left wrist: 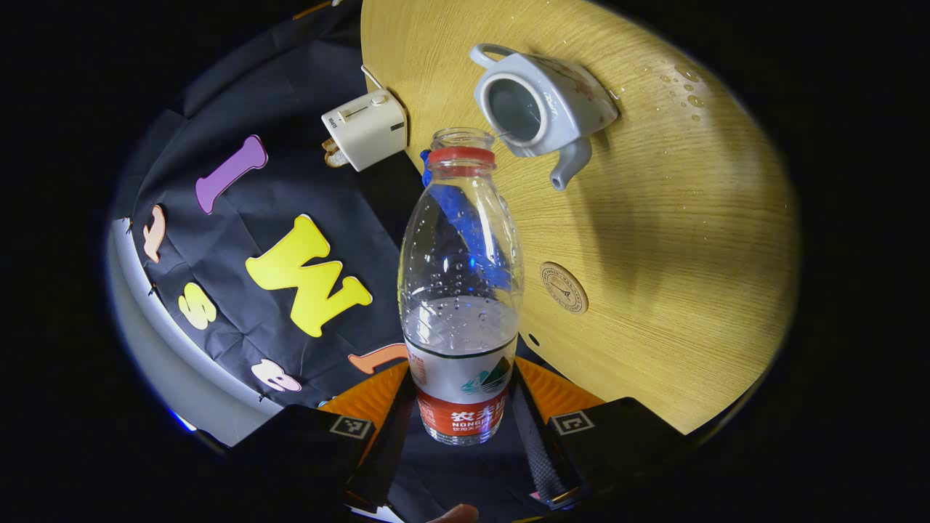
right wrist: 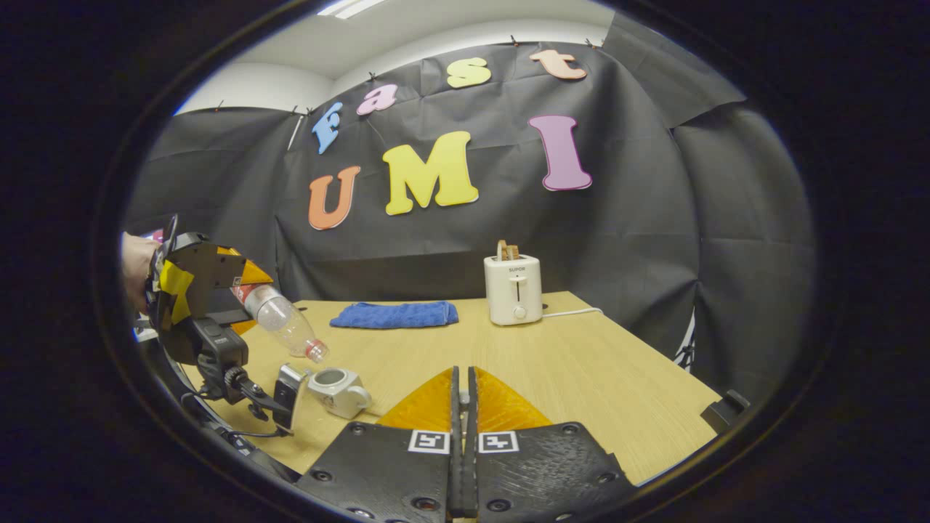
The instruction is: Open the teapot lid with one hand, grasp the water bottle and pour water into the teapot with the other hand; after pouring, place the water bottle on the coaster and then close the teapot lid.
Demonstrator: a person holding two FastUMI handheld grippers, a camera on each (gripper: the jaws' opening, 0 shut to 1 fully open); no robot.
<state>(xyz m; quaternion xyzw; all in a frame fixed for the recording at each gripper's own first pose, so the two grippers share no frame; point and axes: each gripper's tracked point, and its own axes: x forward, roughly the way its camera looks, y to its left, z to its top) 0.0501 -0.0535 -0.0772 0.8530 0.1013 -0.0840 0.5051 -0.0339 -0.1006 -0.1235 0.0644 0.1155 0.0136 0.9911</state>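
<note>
My left gripper (left wrist: 461, 378) is shut on the labelled lower part of a clear water bottle (left wrist: 461, 276). The bottle has no cap, a red ring at the neck, and some water near its label. Its mouth points toward the white teapot (left wrist: 541, 102), which stands on the wooden table with its top open and no lid on it. A round coaster (left wrist: 564, 288) lies on the table to the right of the bottle. The right gripper view shows the left gripper (right wrist: 243, 290) tilting the bottle (right wrist: 283, 323) down over the teapot (right wrist: 336, 390). My right gripper (right wrist: 462, 407) is shut, with nothing visible between its fingers.
A white toaster (right wrist: 514, 289) with bread in it stands at the back of the table (right wrist: 581, 363), and a folded blue cloth (right wrist: 396, 314) lies left of it. Water drops (left wrist: 686, 87) dot the table beyond the teapot. A hand (right wrist: 134, 269) holds the left gripper.
</note>
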